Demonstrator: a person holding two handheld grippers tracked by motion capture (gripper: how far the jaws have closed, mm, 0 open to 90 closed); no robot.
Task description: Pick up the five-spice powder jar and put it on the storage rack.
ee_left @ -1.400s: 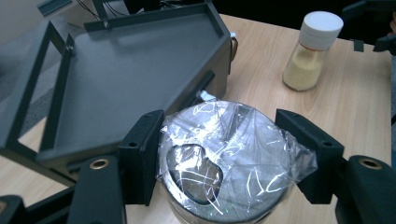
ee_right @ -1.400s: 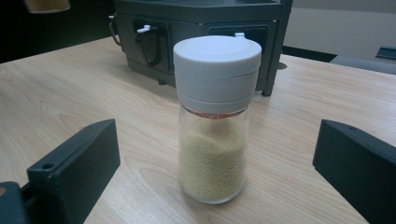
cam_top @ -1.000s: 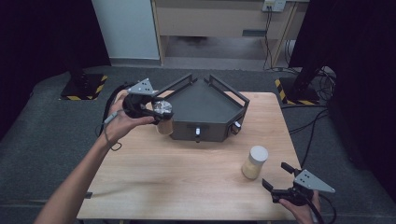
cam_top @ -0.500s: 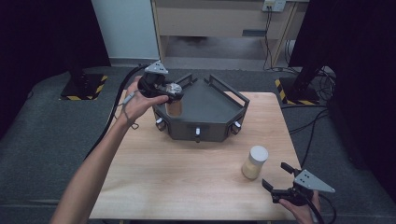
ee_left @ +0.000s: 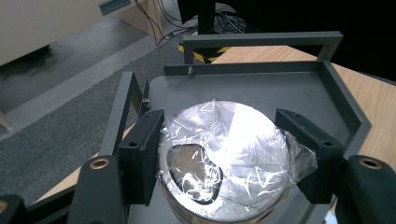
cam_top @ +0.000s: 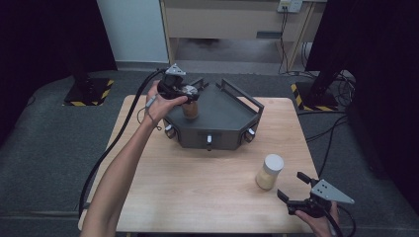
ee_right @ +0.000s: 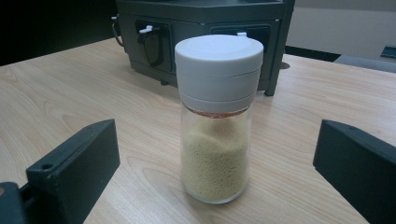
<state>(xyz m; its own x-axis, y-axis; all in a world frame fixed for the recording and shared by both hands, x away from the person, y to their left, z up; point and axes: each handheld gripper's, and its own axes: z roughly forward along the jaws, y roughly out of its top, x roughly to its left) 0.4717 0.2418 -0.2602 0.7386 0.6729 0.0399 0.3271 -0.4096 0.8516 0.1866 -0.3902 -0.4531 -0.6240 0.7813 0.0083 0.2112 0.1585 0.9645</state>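
The left gripper (cam_top: 187, 94) is clamped on a jar (cam_top: 190, 107) with a shiny top wrapped in crinkled clear film. In the left gripper view the two black jaws press against the jar (ee_left: 219, 158) from either side, at about nine and three o'clock of its round top. The right gripper (cam_top: 299, 192) rests low near the table's five o'clock corner, its jaws spread wide with nothing between the pads; the person's hand (cam_top: 321, 222) holds it there.

The wooden table (cam_top: 197, 187) is the largest thing in sight. On its far half, toward twelve o'clock, sits a dark grey metal tray (cam_top: 227, 111) with angled corners, raised bar handles along its back edges and small white knobs on its front face. The gripped jar stands over the tray's floor near its ten o'clock corner, seen from the high view; whether its base touches the floor I cannot tell. In the left gripper view the tray's rim (ee_left: 345, 100) and a bar handle lie beyond the jar.

A smaller shaker (cam_top: 270, 172) with a white cap and pale yellow grains stands upright on bare wood at about four o'clock of the table, well apart from the tray. In the right gripper view the shaker (ee_right: 217, 121) stands just ahead of the open jaws, centred between them, not touched.
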